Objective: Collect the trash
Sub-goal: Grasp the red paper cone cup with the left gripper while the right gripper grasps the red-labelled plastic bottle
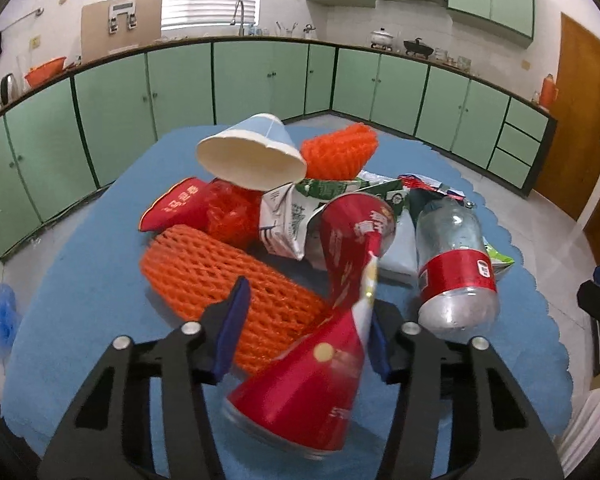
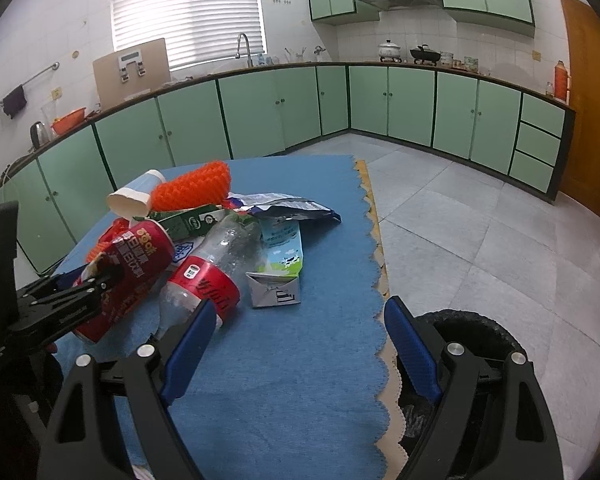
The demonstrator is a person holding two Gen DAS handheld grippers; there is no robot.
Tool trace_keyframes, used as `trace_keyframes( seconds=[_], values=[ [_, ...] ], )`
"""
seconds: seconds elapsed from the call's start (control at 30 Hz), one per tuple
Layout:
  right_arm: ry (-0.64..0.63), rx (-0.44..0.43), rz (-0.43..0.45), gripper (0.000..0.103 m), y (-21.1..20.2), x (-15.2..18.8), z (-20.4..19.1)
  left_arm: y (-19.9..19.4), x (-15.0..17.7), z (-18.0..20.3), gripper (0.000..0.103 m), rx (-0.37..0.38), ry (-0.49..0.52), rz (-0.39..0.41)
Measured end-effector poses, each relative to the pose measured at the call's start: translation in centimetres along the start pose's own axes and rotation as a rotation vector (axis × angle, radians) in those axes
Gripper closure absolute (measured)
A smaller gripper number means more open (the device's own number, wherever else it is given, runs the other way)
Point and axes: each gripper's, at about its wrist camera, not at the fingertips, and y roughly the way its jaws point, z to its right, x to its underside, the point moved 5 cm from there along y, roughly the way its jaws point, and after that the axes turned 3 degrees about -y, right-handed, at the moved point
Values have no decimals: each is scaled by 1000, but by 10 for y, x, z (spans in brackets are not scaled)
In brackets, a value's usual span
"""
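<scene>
Stock: your left tongs closing round the red cup, grip unconfirmed; right tongs wide, empty (heap on bench uncollected).

Count on the table:
- red paper cups — 2, one crushed, one flattened
- blue-and-white paper cup — 1
- orange foam nets — 3, a crumpled one
- clear plastic bottle, red label — 1
- milk cartons — 2: green, blue
- snack wrappers — at least 2, and; pile hides the rest
</scene>
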Motion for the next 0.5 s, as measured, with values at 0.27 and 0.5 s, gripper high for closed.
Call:
trace_keyframes(
  seconds=[0.27, 0.5],
  values=[
    [-5, -23, -5, 23, 3, 0, -12, 2, 0, 28, 78, 83, 64, 12],
    [13, -12, -3, 29, 2, 1, -9, 10, 7, 38, 84, 80, 88, 14]
  ],
)
